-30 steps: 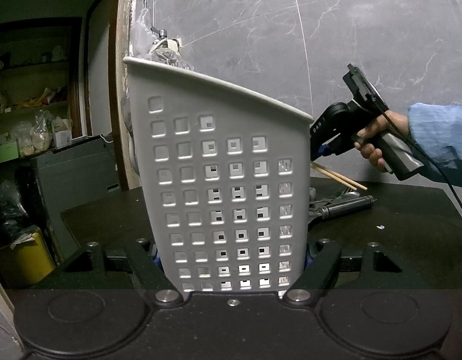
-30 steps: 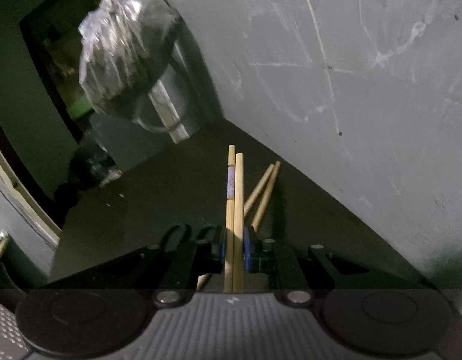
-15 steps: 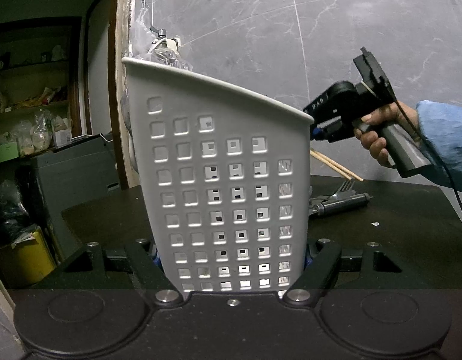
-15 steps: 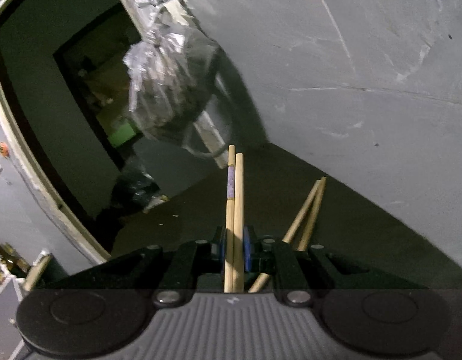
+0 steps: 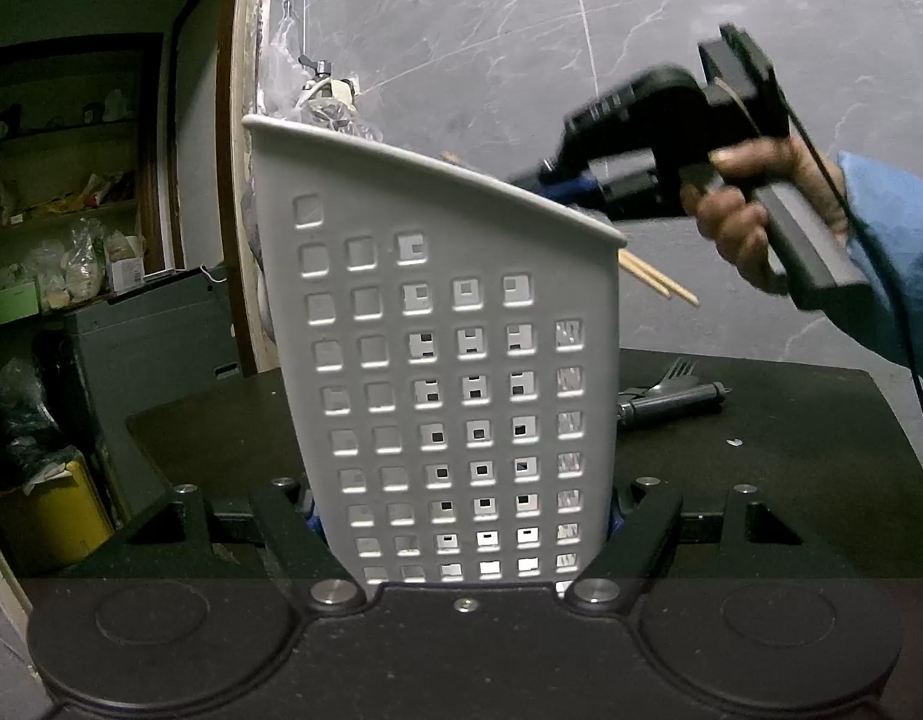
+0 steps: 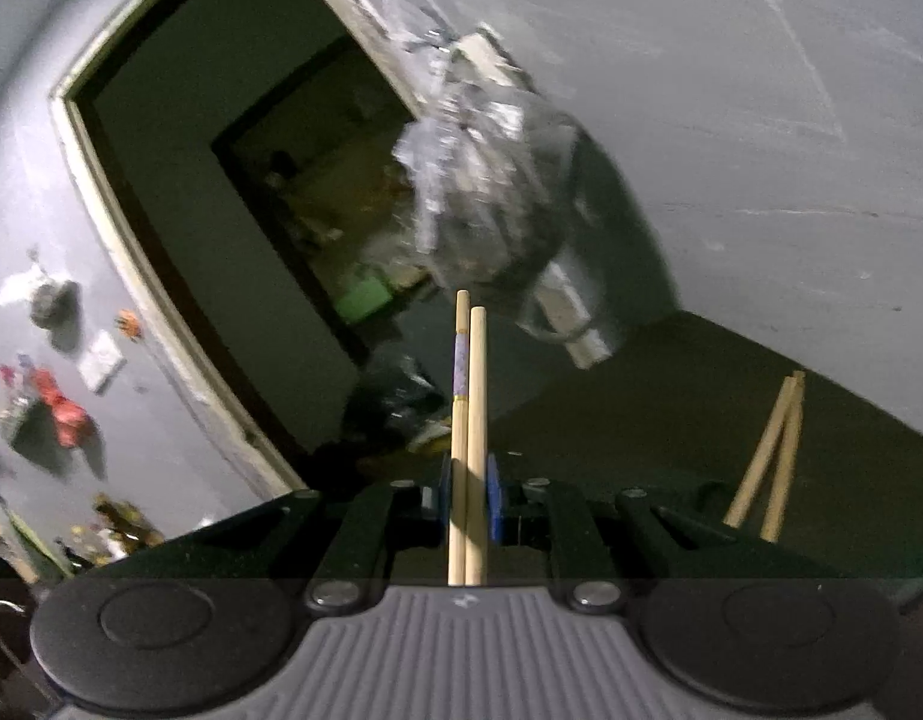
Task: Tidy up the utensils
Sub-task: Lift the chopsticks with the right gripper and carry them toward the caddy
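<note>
My left gripper (image 5: pixel 464 510) is shut on a white perforated utensil holder (image 5: pixel 455 360) and holds it upright on the dark table (image 5: pixel 791 450). My right gripper (image 6: pixel 466 489) is shut on a pair of wooden chopsticks (image 6: pixel 470 408). In the left wrist view the right gripper (image 5: pixel 557 180) is above and behind the holder's rim, and the chopsticks' rear ends (image 5: pixel 659 283) stick out to the holder's right. A second pair of chopsticks (image 6: pixel 770 462) lies on the table.
A fork (image 5: pixel 677 373) and a dark-handled utensil (image 5: pixel 671 399) lie on the table behind the holder. A plastic bag (image 6: pixel 491 192) hangs on the grey marble wall (image 5: pixel 641 30). A dark doorway with cluttered shelves (image 5: pixel 59 210) is on the left.
My right gripper has risen and moved left with the chopsticks, from low beside the holder to above its rim. The left gripper and the holder have stayed still.
</note>
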Tool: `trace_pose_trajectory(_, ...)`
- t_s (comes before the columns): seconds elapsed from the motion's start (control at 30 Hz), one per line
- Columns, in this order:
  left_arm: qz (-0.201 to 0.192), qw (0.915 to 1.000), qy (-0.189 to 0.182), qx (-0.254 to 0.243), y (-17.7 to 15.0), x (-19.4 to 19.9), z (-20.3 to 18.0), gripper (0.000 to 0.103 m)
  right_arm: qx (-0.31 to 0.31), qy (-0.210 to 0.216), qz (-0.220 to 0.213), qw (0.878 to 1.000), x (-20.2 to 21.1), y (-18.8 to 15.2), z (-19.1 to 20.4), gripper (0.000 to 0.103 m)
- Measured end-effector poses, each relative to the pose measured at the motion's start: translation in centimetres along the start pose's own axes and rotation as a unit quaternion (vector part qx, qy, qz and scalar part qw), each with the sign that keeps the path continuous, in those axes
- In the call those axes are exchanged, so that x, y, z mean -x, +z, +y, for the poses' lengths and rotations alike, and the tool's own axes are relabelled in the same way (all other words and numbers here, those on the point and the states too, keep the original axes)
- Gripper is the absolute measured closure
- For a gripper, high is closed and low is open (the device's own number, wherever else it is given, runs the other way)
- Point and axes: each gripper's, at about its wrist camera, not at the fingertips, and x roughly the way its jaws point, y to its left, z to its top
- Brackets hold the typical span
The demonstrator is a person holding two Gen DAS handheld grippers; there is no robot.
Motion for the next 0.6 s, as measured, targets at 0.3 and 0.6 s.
trace_pose_trajectory(0.3, -0.001, 1.0000, 0.000, 0.000, 0.2, 0.2, -0.1, 0.026, 0.005, 0.101, -0.031, 0.994, -0.9, 1.0, 5.4, 0.089)
trace_pose_trajectory(0.6, -0.003, 1.0000, -0.001, 0.002, 0.2, 0.2, 0.1, 0.026, -0.014, 0.166, -0.084, 0.982, -2.2, -0.5, 8.0, 0.089)
